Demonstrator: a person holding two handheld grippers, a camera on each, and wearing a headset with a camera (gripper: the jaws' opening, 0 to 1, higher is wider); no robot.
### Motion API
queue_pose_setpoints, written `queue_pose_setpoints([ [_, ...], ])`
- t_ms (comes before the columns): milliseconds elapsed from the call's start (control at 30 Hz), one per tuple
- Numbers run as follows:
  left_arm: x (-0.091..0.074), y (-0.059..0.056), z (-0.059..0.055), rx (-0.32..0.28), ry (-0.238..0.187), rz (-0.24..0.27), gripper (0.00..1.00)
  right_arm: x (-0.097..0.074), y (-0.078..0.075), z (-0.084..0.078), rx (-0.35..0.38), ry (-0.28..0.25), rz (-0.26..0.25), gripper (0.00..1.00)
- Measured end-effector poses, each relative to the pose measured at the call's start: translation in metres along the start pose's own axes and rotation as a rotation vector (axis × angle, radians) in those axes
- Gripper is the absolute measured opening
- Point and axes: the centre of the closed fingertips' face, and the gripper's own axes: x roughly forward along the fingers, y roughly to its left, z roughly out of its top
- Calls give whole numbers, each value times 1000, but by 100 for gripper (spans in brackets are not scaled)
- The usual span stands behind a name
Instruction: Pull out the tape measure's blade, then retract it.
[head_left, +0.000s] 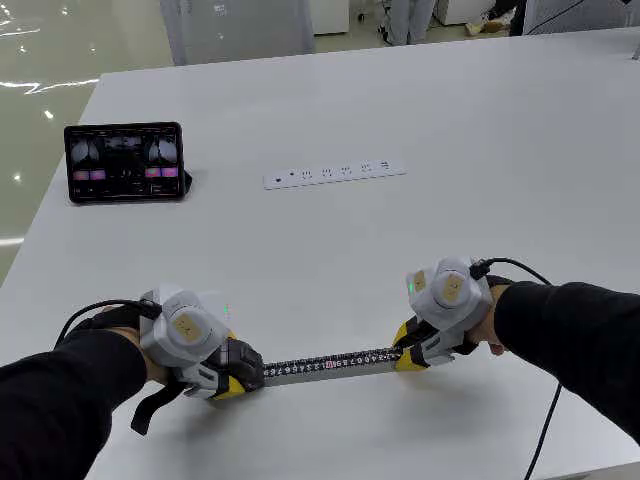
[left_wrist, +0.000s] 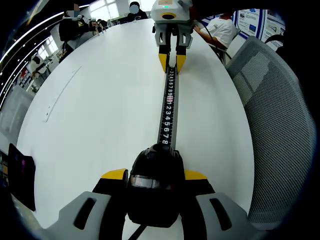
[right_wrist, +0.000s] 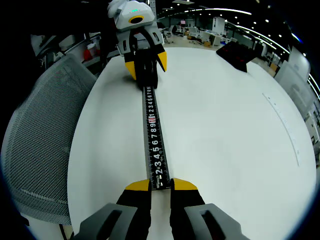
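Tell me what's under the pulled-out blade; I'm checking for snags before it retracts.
White table shows along both sides of the blade. The strip directly beneath is hidden by the blade, its ends by the left gripper and right gripper.

black case (left_wrist: 154, 182), grey numbered blade (left_wrist: 168, 112), white table (head_left: 420, 110)

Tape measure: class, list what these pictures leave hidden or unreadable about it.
Head view: blade numerals too small to read.
Left gripper view: case sides covered by the left tongs.
Right gripper view: blade's end hook hidden between the right tongs.
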Motion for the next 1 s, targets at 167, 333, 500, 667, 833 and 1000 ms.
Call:
queue_pose_setpoints([
  [167,0,0,0,1,0,0,35,-2,0,-2,10,-1,1,10],
  [333,0,0,0,0,-2,0,35,-3,-1,-4,12,1,-1,10],
  [500,0,0,0,0,-1,0,35,-5,-2,-6,11,3,-2,10],
  [667,0,0,0,0,-3,0,35,-6,-2,-8,12,4,-3,10],
  [833,0,0,1,-1,-4,-1,35,-8,-3,-10,19,2,-5,10],
  [1000,0,0,1,-2,-3,-1,35,-9,-3,-12,20,6,-5,10],
])
